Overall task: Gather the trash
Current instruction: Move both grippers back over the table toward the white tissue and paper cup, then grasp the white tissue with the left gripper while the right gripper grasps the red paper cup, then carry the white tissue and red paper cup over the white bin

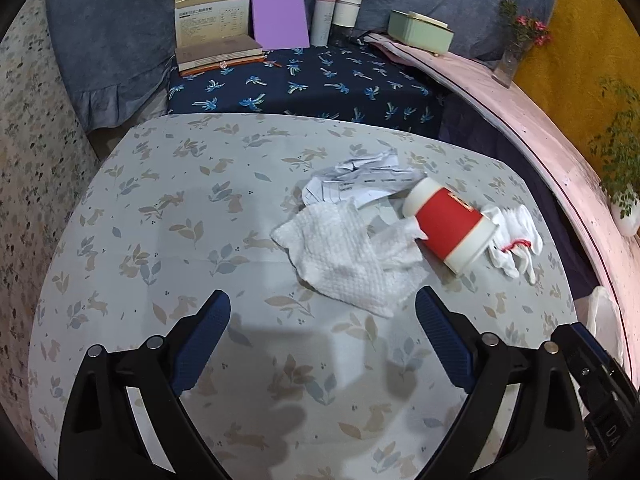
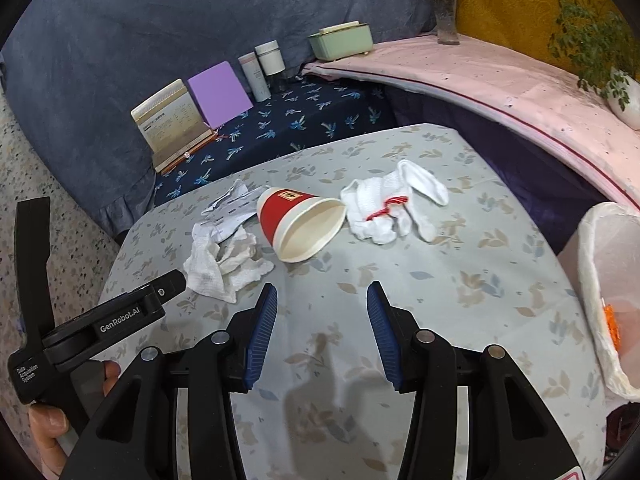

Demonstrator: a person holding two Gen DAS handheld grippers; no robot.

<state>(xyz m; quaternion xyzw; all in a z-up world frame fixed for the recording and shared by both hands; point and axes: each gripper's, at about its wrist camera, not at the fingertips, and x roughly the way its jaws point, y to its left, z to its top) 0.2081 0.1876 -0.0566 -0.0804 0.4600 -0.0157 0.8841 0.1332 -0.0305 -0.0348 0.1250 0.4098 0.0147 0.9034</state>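
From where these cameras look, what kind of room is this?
Probably a lived-in home room set up for tidying. A small table in a leaf-print cloth holds litter: a tipped paper cup, a crumpled tissue. A lined bin stands beside it; books lean behind.

My left gripper (image 1: 322, 318) tilts downward with its jaws spread wide and nothing between them. My right gripper (image 2: 322, 312) also angles down, jaws partly apart and empty. My left hand (image 2: 52, 420) wraps its handle.
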